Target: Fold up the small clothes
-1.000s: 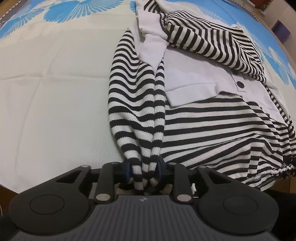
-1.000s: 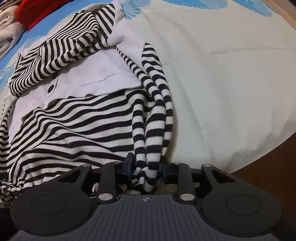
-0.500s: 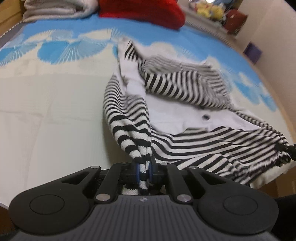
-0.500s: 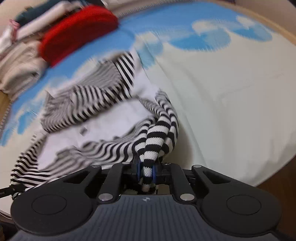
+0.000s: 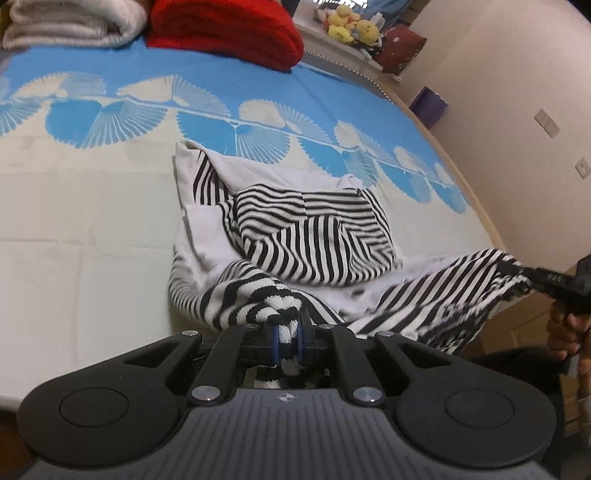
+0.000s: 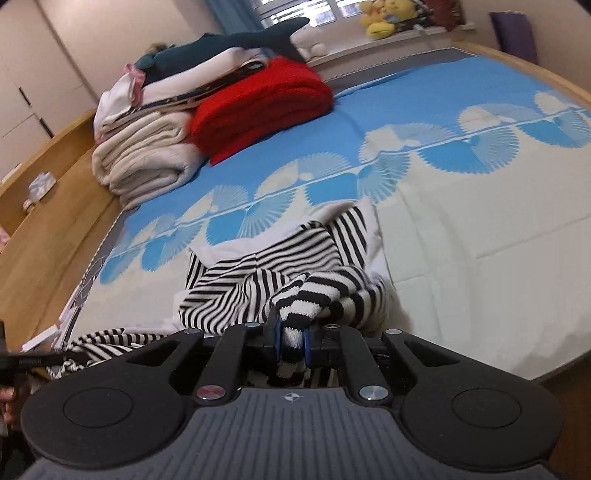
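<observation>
Item: striped garment [image 5: 314, 236] on bed [image 5: 74, 221] | left gripper [image 5: 287, 341]: clamped on bottom hem | right gripper [image 6: 291, 341]: clamped on bottom hem | progress: mid-fold, hem lifted towards collar; laying down, smoothing remain.

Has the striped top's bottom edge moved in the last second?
Yes. Both hand-held grippers, left and right, pinch the striped top and have lifted its near edge up and toward the red blanket, bunching it over itself.
</observation>
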Motion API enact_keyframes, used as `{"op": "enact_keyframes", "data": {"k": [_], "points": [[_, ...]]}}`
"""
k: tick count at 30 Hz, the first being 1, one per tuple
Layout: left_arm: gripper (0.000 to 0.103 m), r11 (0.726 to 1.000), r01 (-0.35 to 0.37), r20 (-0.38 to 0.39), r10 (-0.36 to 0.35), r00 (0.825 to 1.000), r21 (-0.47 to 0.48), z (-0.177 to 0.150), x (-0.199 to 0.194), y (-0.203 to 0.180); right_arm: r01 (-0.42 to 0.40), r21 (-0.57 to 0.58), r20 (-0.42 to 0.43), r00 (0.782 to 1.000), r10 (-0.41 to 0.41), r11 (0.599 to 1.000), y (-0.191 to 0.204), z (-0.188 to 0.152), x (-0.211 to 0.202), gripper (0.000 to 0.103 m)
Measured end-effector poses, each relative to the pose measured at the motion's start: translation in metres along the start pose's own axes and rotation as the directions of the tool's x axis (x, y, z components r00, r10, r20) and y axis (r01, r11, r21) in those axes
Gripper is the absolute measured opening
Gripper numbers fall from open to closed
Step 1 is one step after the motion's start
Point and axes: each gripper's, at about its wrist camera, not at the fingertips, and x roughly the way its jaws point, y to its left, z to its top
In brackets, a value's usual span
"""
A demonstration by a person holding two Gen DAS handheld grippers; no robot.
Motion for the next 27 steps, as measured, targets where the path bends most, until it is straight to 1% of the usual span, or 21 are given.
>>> {"op": "enact_keyframes", "data": {"k": [2, 4, 5, 6, 7, 8, 9, 10, 11, 12, 13, 14, 15, 16, 17, 19, 20, 22, 24, 26, 27], "points": [[0.009, 1.0, -0.02, -0.011, 0.02, 1.0, -0.02, 0.028, 0.021, 0.013, 0.01, 0.037, -0.017, 1.0, -0.01, 0.999, -0.005, 0.015, 0.022, 0.01], [0.01, 0.998, -0.028, -0.021, 0.027, 0.999, -0.064, 0.061, 0.05, 0.032, 0.027, 0.081, -0.041, 0.999, -0.023, 0.996, -0.011, 0.034, 0.051, 0.011], [0.011, 0.994, -0.036, -0.021, 0.034, 0.999, -0.102, 0.077, 0.065, 0.044, 0.03, 0.095, -0.046, 0.999, -0.026, 0.995, -0.015, 0.044, 0.067, 0.011], [0.015, 0.986, -0.036, -0.011, 0.035, 0.999, -0.165, 0.091, 0.08, 0.058, 0.043, 0.102, -0.051, 0.998, -0.037, 0.994, -0.017, 0.055, 0.086, 0.011], [0.016, 0.976, -0.035, 0.009, 0.038, 0.999, -0.213, 0.101, 0.093, 0.07, 0.059, 0.106, -0.056, 0.997, -0.054, 0.993, -0.02, 0.066, 0.105, 0.011], [0.024, 0.963, -0.037, 0.033, 0.048, 0.998, -0.267, 0.108, 0.104, 0.084, 0.076, 0.12, -0.06, 0.996, -0.069, 0.99, -0.023, 0.076, 0.125, 0.014], [0.033, 0.946, -0.045, 0.05, 0.064, 0.997, -0.32, 0.111, 0.111, 0.096, 0.1, 0.136, -0.06, 0.994, -0.093, 0.986, -0.027, 0.081, 0.141, 0.019], [0.036, 0.933, -0.065, 0.05, 0.089, 0.995, -0.355, 0.114, 0.115, 0.103, 0.146, 0.149, -0.051, 0.989, -0.14, 0.978, -0.031, 0.086, 0.156, 0.024], [0.037, 0.925, -0.092, 0.037, 0.114, 0.993, -0.369, 0.119, 0.118, 0.107, 0.193, 0.159, -0.033, 0.981, -0.19, 0.968, -0.035, 0.088, 0.165, 0.036], [0.042, 0.927, -0.1, 0.04, 0.123, 0.992, -0.361, 0.122, 0.117, 0.107, 0.214, 0.176, -0.01, 0.976, -0.216, 0.961, -0.039, 0.088, 0.172, 0.041], [0.047, 0.934, -0.093, 0.054, 0.119, 0.991, -0.346, 0.125, 0.115, 0.105, 0.192, 0.198, 0.009, 0.98, -0.198, 0.961, -0.046, 0.086, 0.177, 0.041], [0.057, 0.943, -0.084, 0.063, 0.11, 0.992, -0.322, 0.127, 0.113, 0.101, 0.163, 0.208, 0.006, 0.986, -0.168, 0.964, -0.051, 0.082, 0.179, 0.041], [0.062, 0.953, -0.075, 0.061, 0.097, 0.993, -0.293, 0.126, 0.112, 0.097, 0.155, 0.213, -0.029, 0.988, -0.153, 0.965, -0.053, 0.079, 0.184, 0.041], [0.063, 0.968, -0.063, 0.045, 0.076, 0.996, -0.244, 0.126, 0.114, 0.091, 0.153, 0.206, -0.049, 0.988, -0.146, 0.967, -0.052, 0.078, 0.186, 0.041], [0.063, 0.978, -0.052, 0.027, 0.058, 0.998, -0.201, 0.122, 0.115, 0.084, 0.128, 0.182, -0.042, 0.992, -0.122, 0.975, -0.048, 0.077, 0.186, 0.041], [0.066, 0.994, -0.024, -0.024, 0.022, 0.999, -0.11, 0.115, 0.122, 0.07, 0.094, 0.109, -0.054, 0.995, -0.088, 0.99, -0.036, 0.076, 0.191, 0.041], [0.071, 0.997, -0.004, -0.052, 0.0, 0.999, -0.083, 0.112, 0.128, 0.065, 0.076, 0.081, -0.079, 0.994, -0.07, 0.994, -0.031, 0.074, 0.196, 0.043], [0.073, 0.998, 0.013, -0.084, -0.018, 0.996, -0.059, 0.098, 0.137, 0.052, 0.024, 0.04, -0.169, 0.986, -0.017, 0.999, -0.024, 0.068, 0.209, 0.047], [0.073, 0.999, 0.023, -0.106, -0.026, 0.994, -0.033, 0.091, 0.148, 0.042, -0.007, 0.022, -0.232, 0.973, 0.012, 1.0, -0.02, 0.06, 0.22, 0.049], [0.073, 0.999, 0.044, -0.134, -0.047, 0.99, -0.025, 0.085, 0.161, 0.032, 0.004, -0.01, -0.278, 0.961, -0.006, 1.0, -0.013, 0.05, 0.23, 0.05], [0.071, 0.999, 0.034, -0.136, -0.037, 0.99, -0.019, 0.083, 0.168, 0.028, 0.016, -0.027, -0.299, 0.954, -0.024, 1.0, -0.012, 0.046, 0.236, 0.05]]}}
